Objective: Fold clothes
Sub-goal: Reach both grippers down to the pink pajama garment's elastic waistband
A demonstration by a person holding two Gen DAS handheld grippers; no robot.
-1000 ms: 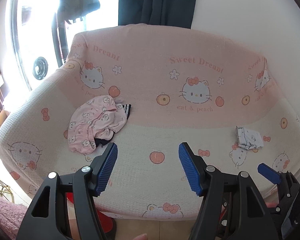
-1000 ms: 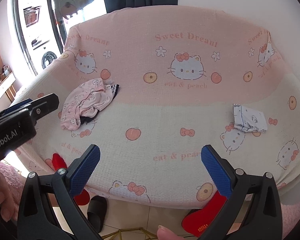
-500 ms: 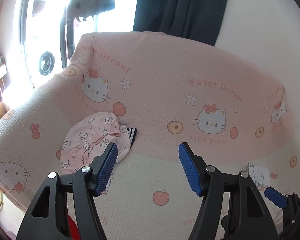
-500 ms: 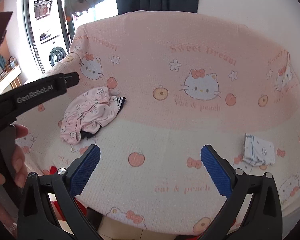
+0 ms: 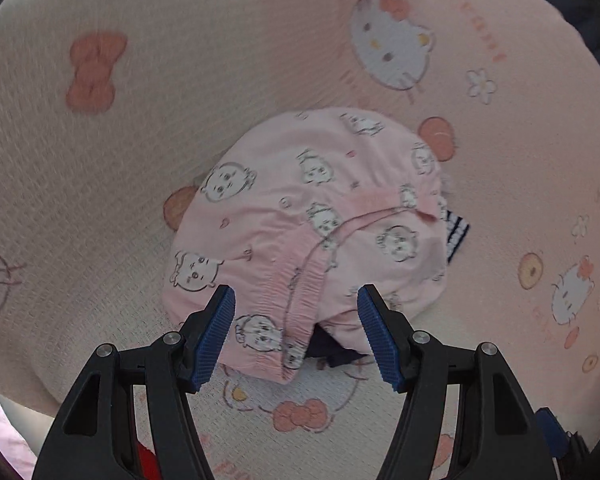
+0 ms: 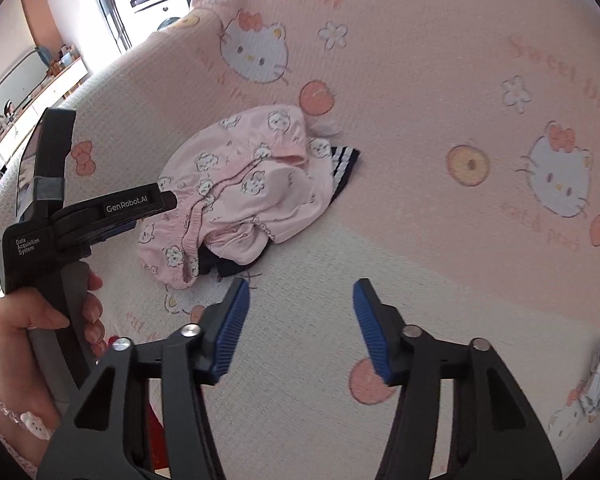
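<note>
A crumpled pink garment (image 5: 320, 220) printed with small cartoon faces lies on the sofa seat, and its gathered waistband runs toward me. A dark garment with white stripes (image 5: 456, 232) pokes out from under it. My left gripper (image 5: 294, 304) hovers open just above the pink garment's near edge, with the waistband below the gap and the pads clear of the cloth. In the right wrist view the pink garment (image 6: 244, 184) lies up and to the left of my right gripper (image 6: 300, 292). Its jaws are closing over bare sofa cover with nothing between them. The left gripper (image 6: 168, 204) reaches in from the left.
A pink and cream cat-print cover (image 6: 420, 80) drapes the whole sofa. A small folded white garment (image 6: 596, 376) lies at the far right of the seat. A hand (image 6: 40, 320) holds the left gripper's handle. Beyond the sofa's left arm are a window and a shelf.
Both grippers have swung down and left toward the pink garment, which now fills the left wrist view. The right gripper's jaws have narrowed. The left jaws stay as wide as before.
</note>
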